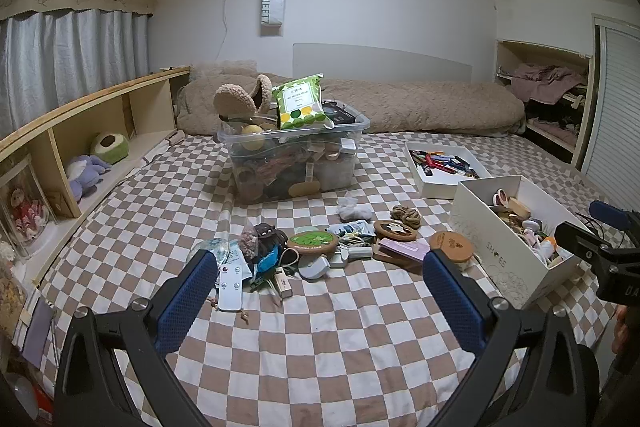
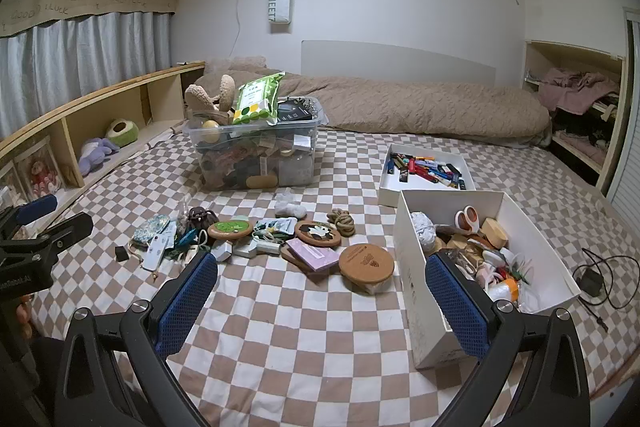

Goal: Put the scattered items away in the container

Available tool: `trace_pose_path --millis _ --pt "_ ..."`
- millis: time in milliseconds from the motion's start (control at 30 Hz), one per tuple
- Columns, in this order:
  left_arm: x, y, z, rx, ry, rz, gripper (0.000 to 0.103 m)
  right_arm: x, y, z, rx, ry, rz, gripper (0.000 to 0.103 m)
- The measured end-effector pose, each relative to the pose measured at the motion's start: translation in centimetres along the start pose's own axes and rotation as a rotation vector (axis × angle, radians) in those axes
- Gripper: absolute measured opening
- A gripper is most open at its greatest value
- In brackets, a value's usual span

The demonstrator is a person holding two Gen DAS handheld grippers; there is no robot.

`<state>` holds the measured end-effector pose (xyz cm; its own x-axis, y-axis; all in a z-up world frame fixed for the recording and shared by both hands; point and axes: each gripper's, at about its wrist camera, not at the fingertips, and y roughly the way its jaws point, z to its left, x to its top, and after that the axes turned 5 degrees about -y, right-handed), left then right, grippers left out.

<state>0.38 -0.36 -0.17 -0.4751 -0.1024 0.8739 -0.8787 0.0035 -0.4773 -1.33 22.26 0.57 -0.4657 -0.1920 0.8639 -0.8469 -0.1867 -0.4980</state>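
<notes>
Scattered small items lie in a band across the checkered bed: a white remote [image 1: 231,283] [image 2: 157,251], a green round coaster [image 1: 313,242] [image 2: 231,228], a panda coaster [image 1: 395,229] [image 2: 317,233], a cork lid [image 1: 451,245] [image 2: 366,260], a rope knot [image 1: 406,215] [image 2: 342,219]. A clear plastic bin [image 1: 294,163] [image 2: 256,155], piled full, stands behind them. My left gripper [image 1: 320,271] hangs open over the near side of the pile, nothing between its blue pads. My right gripper [image 2: 322,275] is open too, above bare bed by the cork lid.
A white shoebox [image 1: 516,259] [image 2: 416,291] of odds and ends sits at the right, a white tray of pens [image 1: 444,167] [image 2: 426,171] behind it. A wooden shelf [image 1: 80,155] [image 2: 80,135] runs along the left. A charger with cable [image 2: 596,283] lies right. A rolled duvet [image 1: 420,103] lies behind.
</notes>
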Motion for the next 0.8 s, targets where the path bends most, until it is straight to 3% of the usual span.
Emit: trace_pose_path --millis 800 --pt "-0.05 -0.01 0.19 0.000 -0.004 0.000 0.103 -0.38 -0.13 0.42 0.003 -0.012 0.004 0.103"
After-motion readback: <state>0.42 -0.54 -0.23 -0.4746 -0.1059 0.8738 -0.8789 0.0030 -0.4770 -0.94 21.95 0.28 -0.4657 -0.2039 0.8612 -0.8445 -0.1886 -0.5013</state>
